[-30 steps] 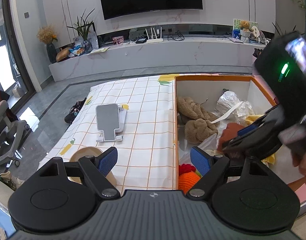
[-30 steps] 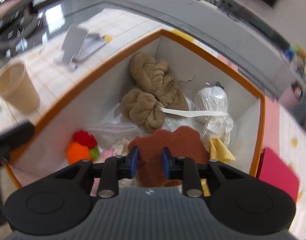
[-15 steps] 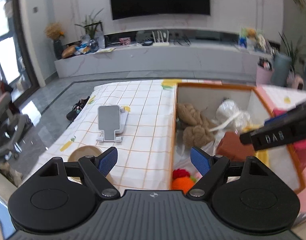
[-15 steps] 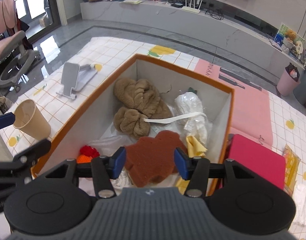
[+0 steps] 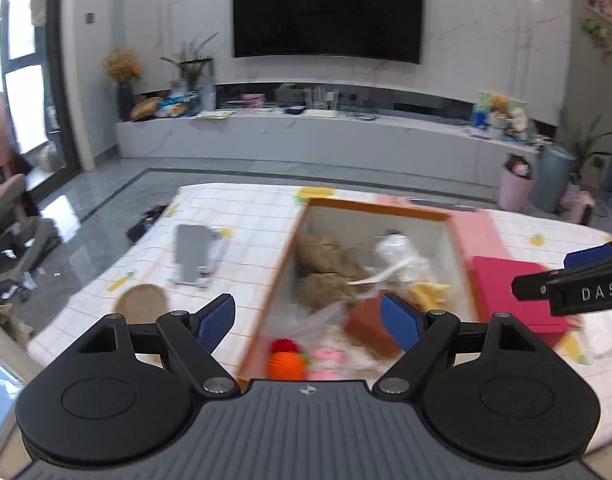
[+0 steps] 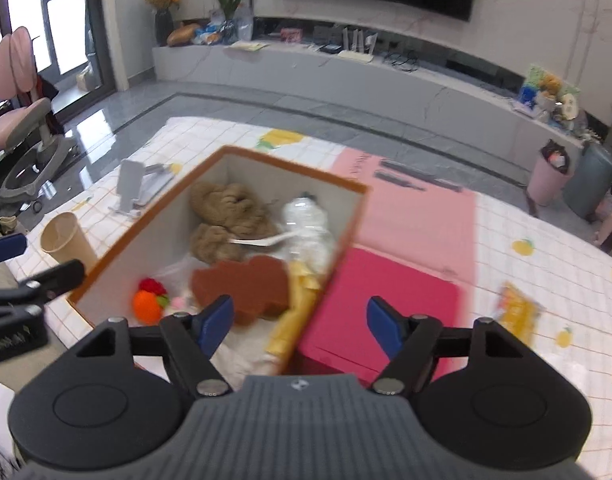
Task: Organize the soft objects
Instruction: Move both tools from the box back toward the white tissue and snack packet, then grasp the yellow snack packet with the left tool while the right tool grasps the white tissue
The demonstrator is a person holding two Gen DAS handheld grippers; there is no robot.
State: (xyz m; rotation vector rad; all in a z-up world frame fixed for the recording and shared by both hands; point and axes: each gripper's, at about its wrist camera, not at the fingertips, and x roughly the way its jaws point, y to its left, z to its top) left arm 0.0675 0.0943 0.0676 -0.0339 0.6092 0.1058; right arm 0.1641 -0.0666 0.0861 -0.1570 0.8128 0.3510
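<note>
The orange-rimmed box (image 6: 348, 216) stands open on the desk (image 6: 546, 216), which is covered by a white checked cloth with lemon prints, and it serves as the landmark for everything else. Inside it, against the far wall, lies a tan plush toy (image 6: 226, 216); beside that, toward the right wall, a clear plastic bundle (image 6: 310, 224) with a white strip across it. Nearer the front, in the middle of the box, rests a brown sponge-like piece (image 6: 246, 288), with a yellow cloth (image 6: 302, 284) just beside it against the right wall. In the near left corner sits an orange and red knitted toy (image 6: 148, 300). The right gripper (image 6: 300, 322) hovers above the box's near right corner; its jaws have just been opening and now stand wide with nothing between them, the brown piece lying free below. The left gripper (image 5: 308, 322) hangs over the box's near left side, its jaws likewise spread wide and empty. Touching the box's right wall is a magenta lid (image 6: 386, 304), lying flat on a pink mat (image 6: 418, 216). Left of the box stand a paper cup (image 6: 66, 240) and, further back, a grey phone stand (image 6: 134, 188). Much of the scene is motion-blurred.
</note>
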